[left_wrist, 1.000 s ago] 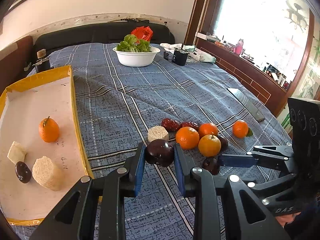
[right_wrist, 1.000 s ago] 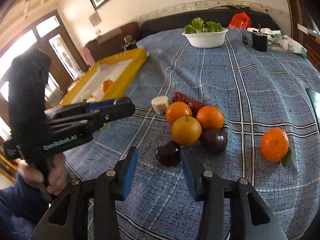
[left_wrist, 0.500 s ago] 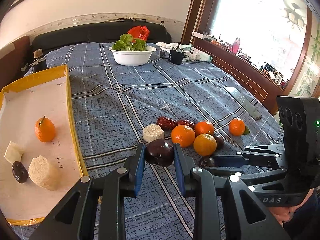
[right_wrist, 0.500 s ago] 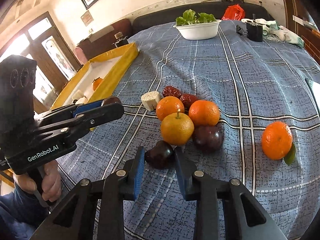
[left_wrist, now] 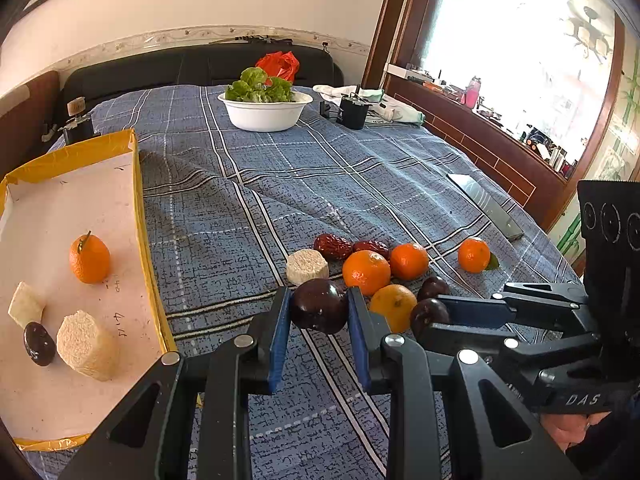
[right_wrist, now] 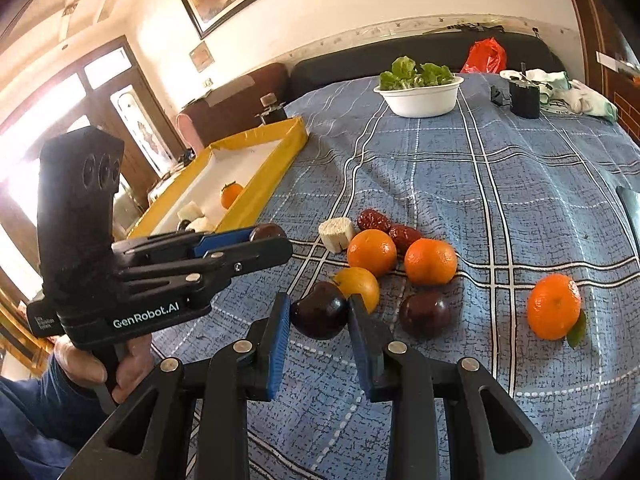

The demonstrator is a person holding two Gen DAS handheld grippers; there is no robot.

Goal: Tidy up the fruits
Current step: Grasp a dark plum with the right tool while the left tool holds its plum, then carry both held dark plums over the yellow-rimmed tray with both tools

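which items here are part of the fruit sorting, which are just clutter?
Job:
left gripper shut on a dark plum
right gripper shut on another plum
third plum
oranges on cloth
red dates
yellow tray

Lying about:
bowl of greens
red bag
black cup

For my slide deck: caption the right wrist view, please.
Right gripper closes its fingers on a dark plum beside the oranges, left gripper holding another plum.
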